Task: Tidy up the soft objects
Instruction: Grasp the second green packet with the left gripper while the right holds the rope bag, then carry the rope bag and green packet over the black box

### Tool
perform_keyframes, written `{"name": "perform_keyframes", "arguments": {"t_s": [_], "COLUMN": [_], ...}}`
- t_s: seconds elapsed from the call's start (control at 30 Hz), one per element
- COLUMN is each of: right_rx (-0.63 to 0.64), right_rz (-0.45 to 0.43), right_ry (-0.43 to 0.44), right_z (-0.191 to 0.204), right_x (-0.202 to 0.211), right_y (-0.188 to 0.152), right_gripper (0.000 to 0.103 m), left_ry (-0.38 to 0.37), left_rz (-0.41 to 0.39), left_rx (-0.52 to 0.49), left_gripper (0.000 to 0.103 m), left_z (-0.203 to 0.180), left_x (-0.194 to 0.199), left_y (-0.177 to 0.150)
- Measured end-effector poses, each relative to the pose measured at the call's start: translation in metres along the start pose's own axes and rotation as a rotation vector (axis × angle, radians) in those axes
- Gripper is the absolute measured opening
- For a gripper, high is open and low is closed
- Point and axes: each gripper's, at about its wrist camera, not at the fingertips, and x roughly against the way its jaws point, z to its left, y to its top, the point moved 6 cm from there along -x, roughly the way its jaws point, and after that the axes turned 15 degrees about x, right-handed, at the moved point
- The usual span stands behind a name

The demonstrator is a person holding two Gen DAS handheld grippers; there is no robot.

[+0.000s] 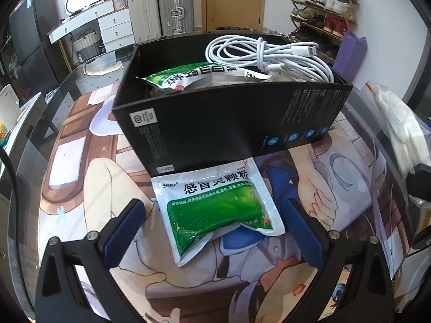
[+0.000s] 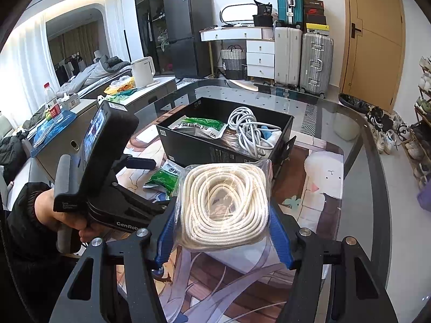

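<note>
A green and white medicine sachet (image 1: 218,210) lies flat on the printed mat against the near wall of a black box (image 1: 231,123). My left gripper (image 1: 212,210) stands open, its blue pads (image 1: 126,228) on either side of the sachet and apart from it. Inside the box lie another green sachet (image 1: 188,76) and a white charging cable (image 1: 269,56). My right gripper (image 2: 222,210) is shut on a bagged coil of white rope (image 2: 225,204), held above the mat in front of the box (image 2: 223,129). The sachet (image 2: 164,177) shows beside the left gripper body (image 2: 105,161).
The glass table (image 2: 358,161) carries a printed anime mat (image 1: 89,188). A pile of clear plastic bags (image 1: 398,126) lies right of the box. A person's hand (image 2: 54,215) holds the left tool. Suitcases, drawers and a shoe rack stand beyond the table.
</note>
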Motion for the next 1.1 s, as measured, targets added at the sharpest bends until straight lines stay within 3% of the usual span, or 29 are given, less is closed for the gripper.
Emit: {"name": "perform_keyframes", "arguments": {"t_s": [0.1, 0.17, 0.47, 0.83, 1.1], "right_rx": [-0.001, 0.000, -0.001, 0.002, 0.009], "right_rz": [-0.001, -0.001, -0.001, -0.004, -0.001], "right_ry": [-0.001, -0.002, -0.003, -0.003, 0.001], "right_z": [0.000, 0.000, 0.000, 0.000, 0.000], "right_x": [0.000, 0.001, 0.001, 0.003, 0.002], "right_y": [0.000, 0.001, 0.001, 0.003, 0.003], "right_gripper": [0.062, 0.062, 0.062, 0.062, 0.062], "left_ry": [-0.007, -0.020, -0.064, -0.060, -0.024], "left_rz": [-0.016, -0.033, -0.058, -0.068, -0.062], "left_rx": [-0.010, -0.026, -0.048, -0.061, -0.042], "left_gripper": [0.088, 0.074, 0.061, 0.059, 0.076], "left_z": [-0.002, -0.002, 0.002, 0.004, 0.012], "left_x": [0.004, 0.009, 0.024, 0.029, 0.023], "left_y": [-0.001, -0.001, -0.006, -0.005, -0.001]}}
